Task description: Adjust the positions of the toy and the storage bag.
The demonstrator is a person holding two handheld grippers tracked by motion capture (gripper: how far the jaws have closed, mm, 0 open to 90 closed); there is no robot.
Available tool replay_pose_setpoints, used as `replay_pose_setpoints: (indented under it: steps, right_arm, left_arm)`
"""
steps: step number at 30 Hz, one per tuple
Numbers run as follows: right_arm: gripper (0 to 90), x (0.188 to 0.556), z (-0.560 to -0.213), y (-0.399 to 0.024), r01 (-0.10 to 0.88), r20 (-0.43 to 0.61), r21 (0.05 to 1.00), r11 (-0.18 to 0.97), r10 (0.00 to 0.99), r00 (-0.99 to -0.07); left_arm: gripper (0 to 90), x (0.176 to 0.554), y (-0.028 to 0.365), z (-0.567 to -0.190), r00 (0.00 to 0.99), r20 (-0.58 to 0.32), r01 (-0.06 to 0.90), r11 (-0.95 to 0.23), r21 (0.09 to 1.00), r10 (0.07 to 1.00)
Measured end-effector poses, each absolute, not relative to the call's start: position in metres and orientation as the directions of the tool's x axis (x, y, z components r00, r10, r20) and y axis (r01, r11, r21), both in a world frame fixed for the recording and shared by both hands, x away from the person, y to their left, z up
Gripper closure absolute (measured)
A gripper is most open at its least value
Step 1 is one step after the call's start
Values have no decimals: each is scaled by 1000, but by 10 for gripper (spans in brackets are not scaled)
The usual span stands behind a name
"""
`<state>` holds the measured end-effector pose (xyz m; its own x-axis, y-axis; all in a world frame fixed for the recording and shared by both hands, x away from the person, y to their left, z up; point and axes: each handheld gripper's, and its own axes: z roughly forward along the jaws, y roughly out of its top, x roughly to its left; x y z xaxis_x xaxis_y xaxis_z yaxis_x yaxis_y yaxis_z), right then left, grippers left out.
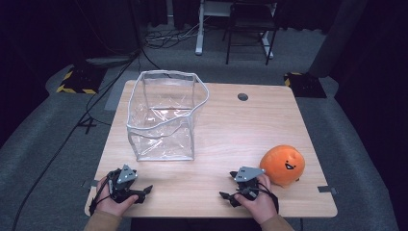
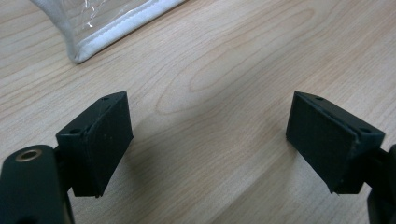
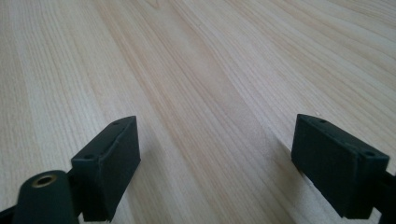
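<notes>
A clear plastic bag (image 1: 166,115) with white trim stands open on the left half of the wooden table (image 1: 240,130). An orange plush ball (image 1: 282,165) with a small face lies near the right front. My left gripper (image 1: 144,192) rests at the front left, open and holding nothing, with its jaws toward the right. In the left gripper view its jaws (image 2: 210,121) stand wide over bare wood, and a bottom corner of the bag (image 2: 116,23) shows ahead. My right gripper (image 1: 226,185) sits just left of the plush, open. Bare wood lies between its jaws (image 3: 215,140).
A round cable hole (image 1: 243,96) sits near the table's far edge. Behind the table are a black chair (image 1: 250,29), a white desk leg (image 1: 198,29) and cables on the grey floor. Yellow-and-black striped plates (image 1: 77,82) lie at both far corners.
</notes>
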<state>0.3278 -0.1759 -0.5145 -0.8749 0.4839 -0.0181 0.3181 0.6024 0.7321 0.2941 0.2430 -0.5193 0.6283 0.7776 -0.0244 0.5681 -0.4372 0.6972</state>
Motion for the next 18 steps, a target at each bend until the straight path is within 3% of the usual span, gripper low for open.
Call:
replay_pose_setpoints:
  steps: [2, 8, 14, 18]
  right_arm:
    - [194, 330, -513, -174, 325, -1, 732, 598, 478, -878]
    - [185, 336, -497, -164, 308, 4, 747, 590, 459, -889]
    - [284, 352, -479, -152, 309, 32, 779, 546, 458, -888]
    - [415, 369, -467, -140, 279, 21, 792, 542, 433, -901]
  left_arm:
    - [165, 294, 243, -518, 632, -23, 571, -445, 690, 775]
    - [182, 293, 245, -511, 630, -31, 560, -426, 710, 776]
    - [215, 290, 253, -507, 618, -41, 555, -398, 730, 785]
    - [240, 288, 259, -505, 601, -49, 555, -372, 744, 798]
